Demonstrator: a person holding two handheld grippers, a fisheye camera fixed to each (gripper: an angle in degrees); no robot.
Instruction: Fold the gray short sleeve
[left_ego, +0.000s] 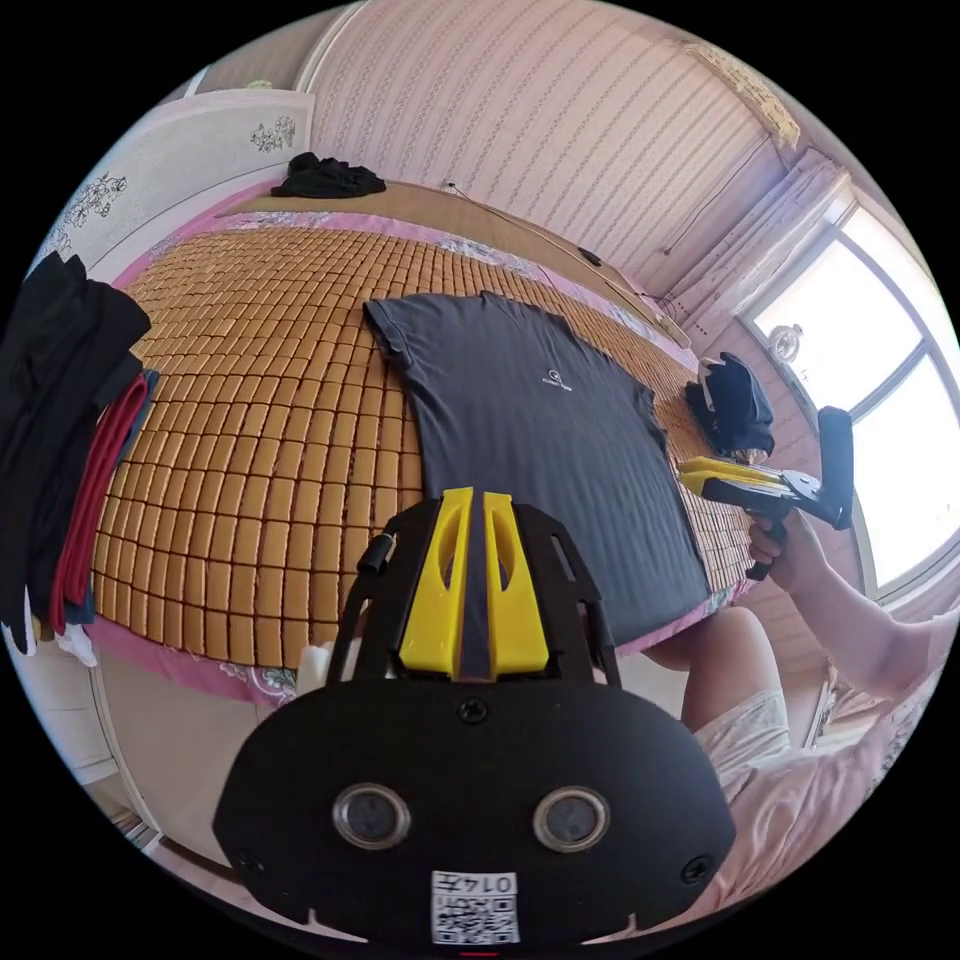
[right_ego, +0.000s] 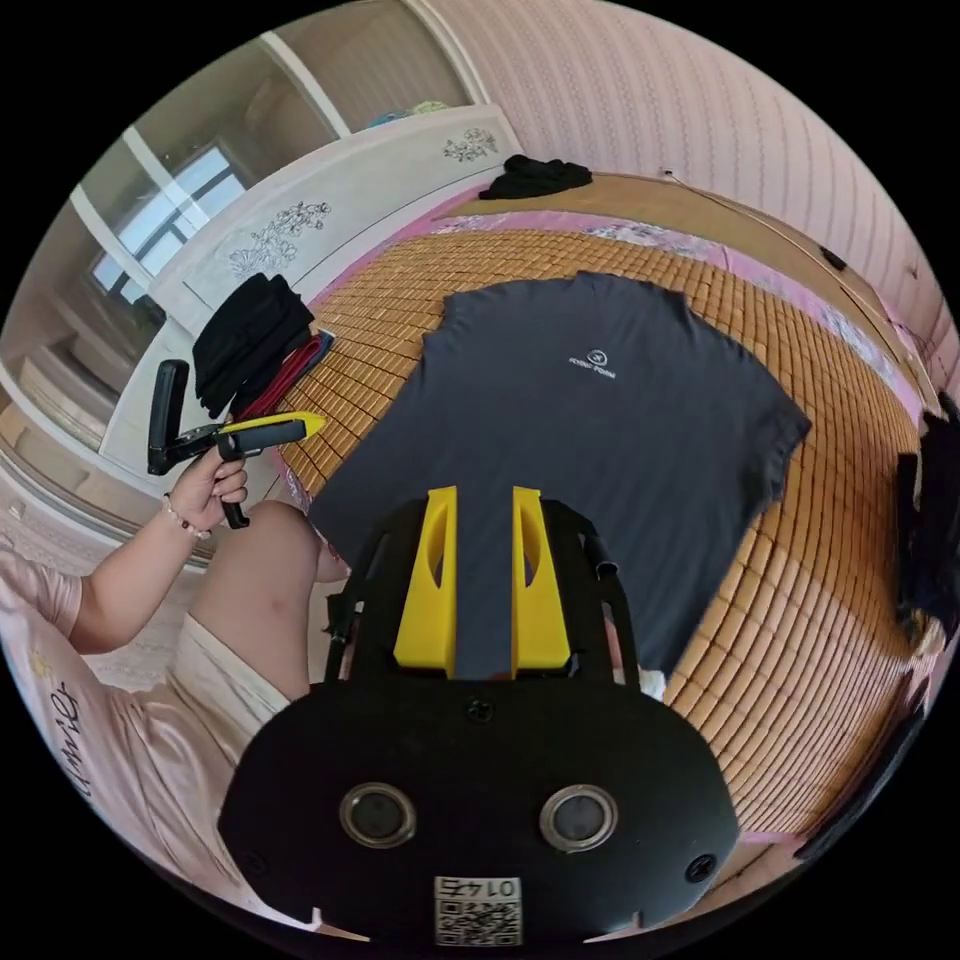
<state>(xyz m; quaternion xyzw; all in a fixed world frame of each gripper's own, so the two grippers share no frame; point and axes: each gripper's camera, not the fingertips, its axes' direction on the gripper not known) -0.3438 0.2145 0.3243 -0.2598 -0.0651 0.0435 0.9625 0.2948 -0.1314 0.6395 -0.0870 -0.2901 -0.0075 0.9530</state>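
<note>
bamboo mat (left_ego: 250, 420) bears the flat gray shirt (left_ego: 540, 420); both grippers (left_ego: 478, 500) (right_ego: 478, 495) narrowly parted, empty.

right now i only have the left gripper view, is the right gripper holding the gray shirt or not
observer: No. The right gripper has its jaws parted with nothing between them, held above the hem end of the gray shirt.
operator: ok and the far sleeve, i see it edge on, is it bunched
observer: The sleeve lies spread flat on the bamboo mat, not tucked under.
operator: where is my left gripper relative to the shirt
observer: The left gripper is held off to the side of the shirt, out by the bed's edge, touching no cloth.
</note>
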